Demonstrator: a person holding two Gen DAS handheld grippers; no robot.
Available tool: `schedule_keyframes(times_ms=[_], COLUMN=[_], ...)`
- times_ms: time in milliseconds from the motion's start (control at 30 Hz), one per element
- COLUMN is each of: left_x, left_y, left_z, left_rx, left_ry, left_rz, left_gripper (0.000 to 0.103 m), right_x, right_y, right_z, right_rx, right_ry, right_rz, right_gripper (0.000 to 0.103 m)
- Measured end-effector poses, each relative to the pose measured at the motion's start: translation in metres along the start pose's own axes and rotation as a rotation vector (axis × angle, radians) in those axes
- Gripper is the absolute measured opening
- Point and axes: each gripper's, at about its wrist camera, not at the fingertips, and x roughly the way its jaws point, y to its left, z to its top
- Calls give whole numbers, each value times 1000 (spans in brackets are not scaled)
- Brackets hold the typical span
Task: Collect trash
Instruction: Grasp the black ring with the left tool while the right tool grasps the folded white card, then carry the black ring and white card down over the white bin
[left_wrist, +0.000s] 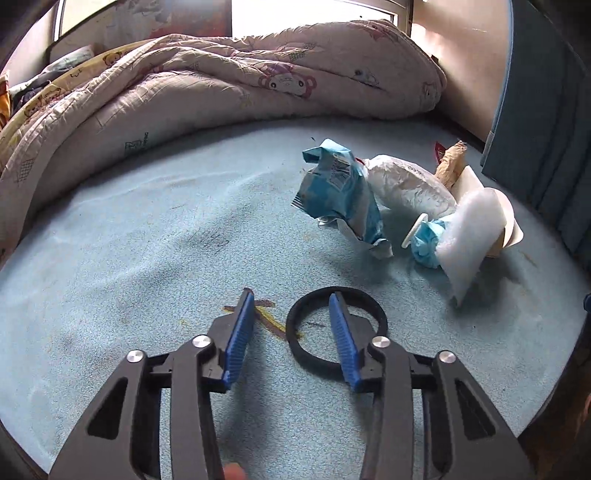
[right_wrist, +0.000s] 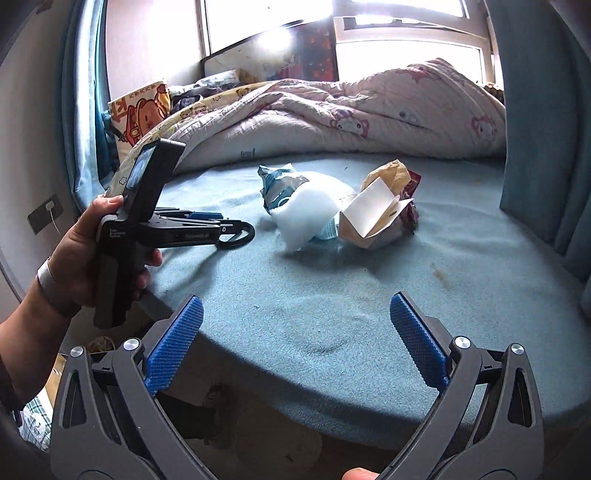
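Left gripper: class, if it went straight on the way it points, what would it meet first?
Probably the blue bed sheet; the left gripper points down at it, with the black hair tie around one finger.

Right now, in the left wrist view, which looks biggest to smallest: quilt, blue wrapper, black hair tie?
1. quilt
2. and 3. blue wrapper and black hair tie look alike; the tie is nearer, so unsure.

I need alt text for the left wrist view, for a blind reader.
The left claw hovers partly closed over a blue bedsheet, one finger inside a black hair tie. Crumpled wrappers and white packaging lie beyond, before a rumpled quilt.
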Motion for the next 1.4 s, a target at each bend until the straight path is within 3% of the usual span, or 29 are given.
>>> schedule_keyframes(times_ms=[67,133,400,700,900,1000,1033,1100,1200,1267,1400], left_x=[-3,-5,-15,-36,-37,-38,-38,-37,-36,-36,-39], left_y=[-4,-6,-1,9,15,13,13,12,10,8,8], left_z=[-2,-5,-13,-20,-21,-20,-20,-21,-24,-26,-28], left_rx=[7,-1,-18,-13,-5,2,3,1,1,6,10], left_ry=[-1,-3,-4,-38,-43,-53,-55,-56,-53,-51,-48], left_rz=[-13,-38,-78,-47,-46,-42,-45,-53,-64,-67,-68], left_gripper=[15,5,4,3,3,3,3,3,3,3,3], right_x=[5,9,29,77,92,103,114,127,134,125,103], right_y=[-3,-4,-20,-49,-83,-89,-81,-77,-76,-76,-78], right_z=[1,1,10,55,83,89,87,83,72,69,73], right_rx=[5,10,35,83,295,312,303,279,288,298,307], right_ry=[3,6,30,69,42,76,101,151,181,161,110], right_rz=[1,-1,-46,-162,-167,-209,-236,-240,-227,-208,-203], right_gripper=[98,98,98,98,98,96,93,69,44,38,38])
